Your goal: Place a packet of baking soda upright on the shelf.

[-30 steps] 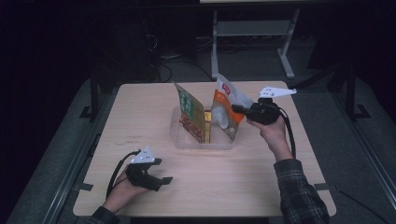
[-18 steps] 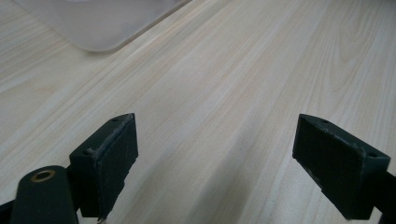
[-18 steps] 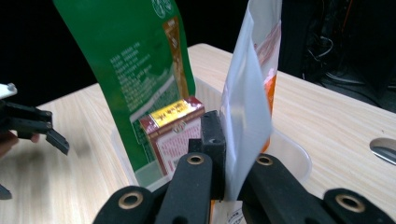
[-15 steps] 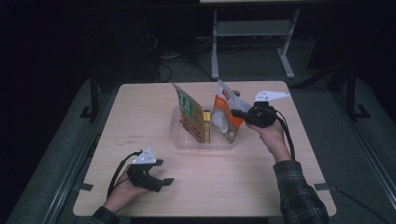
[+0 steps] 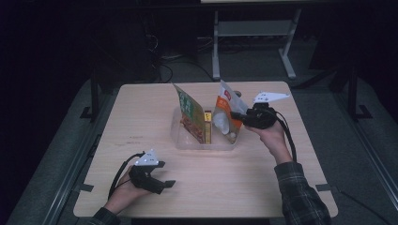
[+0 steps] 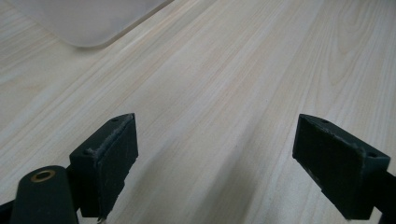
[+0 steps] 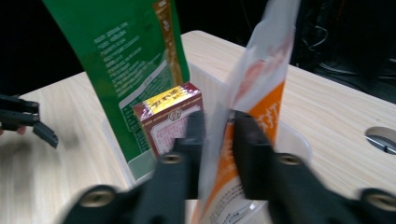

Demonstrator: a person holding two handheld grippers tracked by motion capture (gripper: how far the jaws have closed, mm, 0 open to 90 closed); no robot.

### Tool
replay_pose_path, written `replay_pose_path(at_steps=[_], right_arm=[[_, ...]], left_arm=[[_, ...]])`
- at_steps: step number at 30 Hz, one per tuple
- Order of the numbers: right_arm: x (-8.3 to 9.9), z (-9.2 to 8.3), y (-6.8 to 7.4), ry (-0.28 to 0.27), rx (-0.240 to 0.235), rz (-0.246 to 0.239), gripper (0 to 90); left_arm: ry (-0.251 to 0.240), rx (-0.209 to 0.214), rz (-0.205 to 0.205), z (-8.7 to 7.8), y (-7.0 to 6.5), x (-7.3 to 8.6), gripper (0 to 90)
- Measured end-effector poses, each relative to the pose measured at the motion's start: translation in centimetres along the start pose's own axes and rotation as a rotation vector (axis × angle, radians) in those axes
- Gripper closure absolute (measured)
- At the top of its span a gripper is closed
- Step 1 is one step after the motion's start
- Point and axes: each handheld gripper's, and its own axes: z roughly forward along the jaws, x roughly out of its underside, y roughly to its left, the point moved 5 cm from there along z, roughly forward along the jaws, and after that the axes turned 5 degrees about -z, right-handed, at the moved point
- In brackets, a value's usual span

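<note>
- The jaws of the right gripper [image 7: 215,135] had just been opening; the orange-and-white pouch [image 7: 254,100] was seen standing between them, with a narrow gap visible on at least one side, so the pads were judged released rather than pressed on it.
- In the high view, the right gripper [image 5: 237,116] was held level against the right side of the pouch [image 5: 226,115], which stood upright and slightly tilted at the right end of the clear tray [image 5: 183,140].
- A dark red box [image 7: 170,119] with a yellow top was seen just beside the pouch, also in the tray; in the high view the box [image 5: 207,129] stood between the pouch and the green packet [image 5: 188,112].
- The green packet [image 7: 123,60] was seen leaning upright at the left end of the tray, touching the box.
- The jaws of the left gripper [image 6: 229,168] were set wide apart, with nothing but the bare wooden table [image 6: 243,79] between them.
- The left gripper [image 5: 164,183] was rested low near the table's front edge, well apart from the tray, a corner of which [image 6: 88,23] was visible in the left gripper view.
</note>
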Motion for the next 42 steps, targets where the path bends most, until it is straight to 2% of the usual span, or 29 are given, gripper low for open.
replay_pose_path(at_steps=[1,2,3,4,6,9,11,15,17,19,21,25,29,37,42], right_arm=[[0.0,-0.2,-0.1,-0.003,0.019,0.012,55.1],[0.0,-0.2,-0.1,-0.003,0.019,0.012,55.1],[0.0,-0.3,-0.3,-0.001,0.032,0.019,44.9],[0.0,-0.3,-0.3,-0.001,0.032,0.019,44.9],[0.1,-0.4,-0.4,0.009,0.052,0.032,38.2],[0.2,-0.7,-0.5,0.015,0.052,0.048,27.3],[0.4,-1.0,-0.3,0.029,0.053,0.042,25.1],[0.7,-1.5,0.3,0.056,0.073,0.021,24.4],[1.0,-2.1,0.8,0.035,0.095,0.006,24.9],[1.7,-2.7,1.3,0.062,0.108,-0.004,24.6],[1.8,-3.0,1.5,0.046,0.115,-0.013,25.2],[3.2,-4.0,2.5,0.036,0.077,0.01,24.5],[4.5,-4.3,3.2,0.049,0.066,0.008,24.5],[7.6,-4.5,5.9,0.097,0.033,-0.049,21.6],[9.2,-4.1,7.5,0.124,0.011,-0.057,20.0]], left_arm=[[-0.001,0.0,0.001,0.0,0.0,0.0,13.5],[-0.001,0.0,0.001,0.0,0.0,0.0,13.5],[0.001,0.002,0.002,0.0,0.0,0.0,13.5],[0.001,0.002,0.002,0.0,0.0,0.0,13.5],[0.003,0.002,0.009,0.0,0.0,0.0,13.5],[0.005,0.003,0.008,0.0,0.0,0.0,13.5],[0.007,0.003,0.011,0.0,0.0,0.0,13.5],[0.008,0.003,0.022,0.0,0.0,0.0,13.5],[0.007,0.003,0.023,0.0,0.0,0.0,13.5],[0.006,0.006,0.016,-0.1,-0.1,0.0,13.5],[0.003,0.003,0.026,-0.1,-0.1,-0.1,13.5],[0.002,0.006,0.028,-0.1,-0.2,-0.1,13.6],[0.002,0.01,0.034,-0.1,-0.2,-0.2,13.6],[0.012,0.013,0.051,0.0,-0.3,-0.1,13.6],[0.02,0.035,0.059,0.2,-0.7,0.1,13.6]])
